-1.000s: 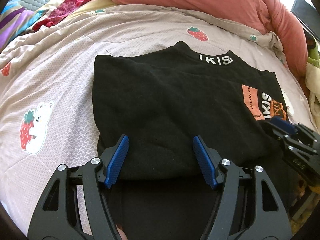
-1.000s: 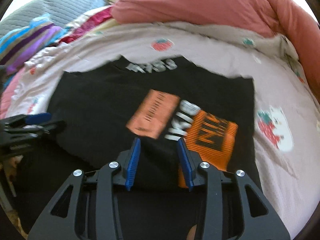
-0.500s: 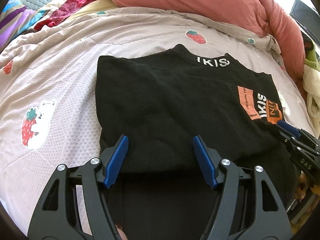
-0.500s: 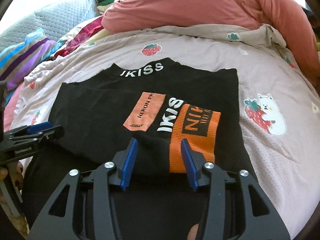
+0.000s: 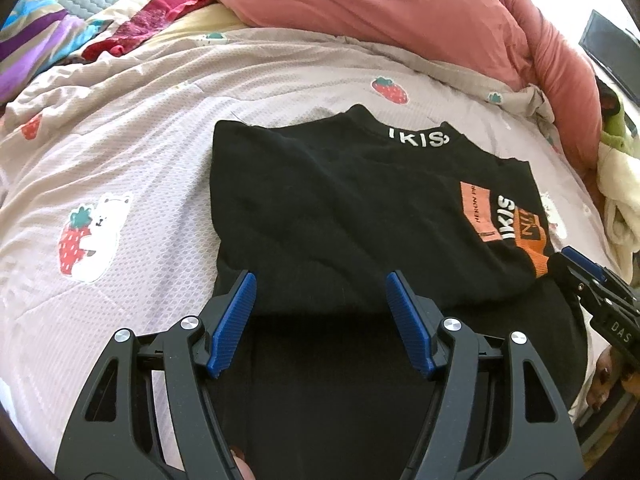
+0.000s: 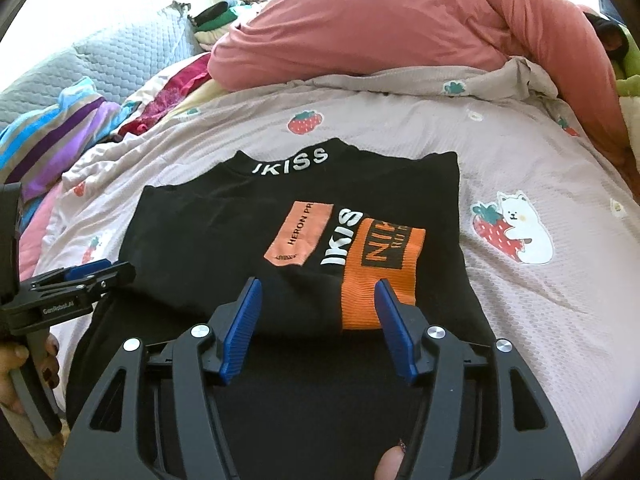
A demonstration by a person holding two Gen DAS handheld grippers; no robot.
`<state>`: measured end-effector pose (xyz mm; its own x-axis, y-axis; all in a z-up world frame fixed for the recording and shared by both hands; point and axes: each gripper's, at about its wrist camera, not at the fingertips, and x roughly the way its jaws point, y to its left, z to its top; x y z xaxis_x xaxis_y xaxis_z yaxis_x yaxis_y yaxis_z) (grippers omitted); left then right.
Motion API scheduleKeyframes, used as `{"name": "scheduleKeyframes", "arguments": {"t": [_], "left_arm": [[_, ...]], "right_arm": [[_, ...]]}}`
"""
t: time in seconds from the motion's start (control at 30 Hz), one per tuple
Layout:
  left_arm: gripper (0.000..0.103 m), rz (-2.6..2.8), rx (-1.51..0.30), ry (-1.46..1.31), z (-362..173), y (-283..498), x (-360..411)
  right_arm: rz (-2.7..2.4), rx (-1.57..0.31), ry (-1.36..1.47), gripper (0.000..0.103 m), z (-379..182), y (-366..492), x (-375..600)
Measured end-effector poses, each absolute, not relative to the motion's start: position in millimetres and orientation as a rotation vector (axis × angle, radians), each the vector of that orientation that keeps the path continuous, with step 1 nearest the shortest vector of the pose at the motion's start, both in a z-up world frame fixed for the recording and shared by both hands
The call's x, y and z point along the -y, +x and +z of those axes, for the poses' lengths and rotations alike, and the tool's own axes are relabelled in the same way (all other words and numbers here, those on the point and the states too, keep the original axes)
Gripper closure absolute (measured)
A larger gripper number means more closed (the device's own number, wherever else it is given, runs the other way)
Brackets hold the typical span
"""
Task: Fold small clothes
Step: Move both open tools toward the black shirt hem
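A black sweater [image 5: 340, 208] [image 6: 224, 236] with white lettering at the collar and orange patches lies folded on the bed. Its upper half is laid over the lower part, with the fold edge nearest me. My left gripper [image 5: 320, 280] hovers open above the left part of that fold edge, nothing between its blue pads. My right gripper [image 6: 318, 286] hangs over the right part near the orange cuff [image 6: 380, 276], its jaws opening with no cloth pinched between them. Each gripper shows at the edge of the other's view: the right gripper [image 5: 580, 268] and the left gripper [image 6: 96, 270].
The bedspread [image 5: 132, 152] [image 6: 520, 160] is pale pink with strawberry and bear prints. A salmon duvet [image 5: 400, 12] is heaped at the back, striped and red clothes [image 5: 60, 36] at the back left, pale cloth [image 5: 620, 192] at the right edge.
The right gripper's jaws have spread wider and it has drawn back and up from the sweater. The left gripper has lifted slightly and stays open. The sweater lies still.
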<state>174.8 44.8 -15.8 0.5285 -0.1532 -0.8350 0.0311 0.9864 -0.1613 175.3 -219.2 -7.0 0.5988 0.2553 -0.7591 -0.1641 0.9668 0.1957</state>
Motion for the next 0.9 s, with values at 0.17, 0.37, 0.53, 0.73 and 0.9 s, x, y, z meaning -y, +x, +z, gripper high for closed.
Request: {"name": "scheduleKeyframes", "arguments": {"t": [0.17,0.37,0.53,0.73,0.9], "left_arm": [[0.04,-0.11,-0.991,-0.15,-9,165,-46],[0.033,-0.105,-0.966,-0.148,1,155,-45],[0.022,-0.102,-0.936,-0.154,12,146,-46],[0.01,-0.09,-0.903,-0.161,24,133,-49],[0.01,-0.084,-0.885,-0.157,30,121,-52]], "right_arm": [[0.234,-0.882,0.112,0.035,-2,170,221],[0.225,-0.858,0.129,0.029,8,161,227],[0.226,-0.835,0.137,0.021,19,154,229],[0.229,-0.812,0.134,0.015,29,146,230],[0.231,-0.795,0.131,0.015,38,135,230]]}}
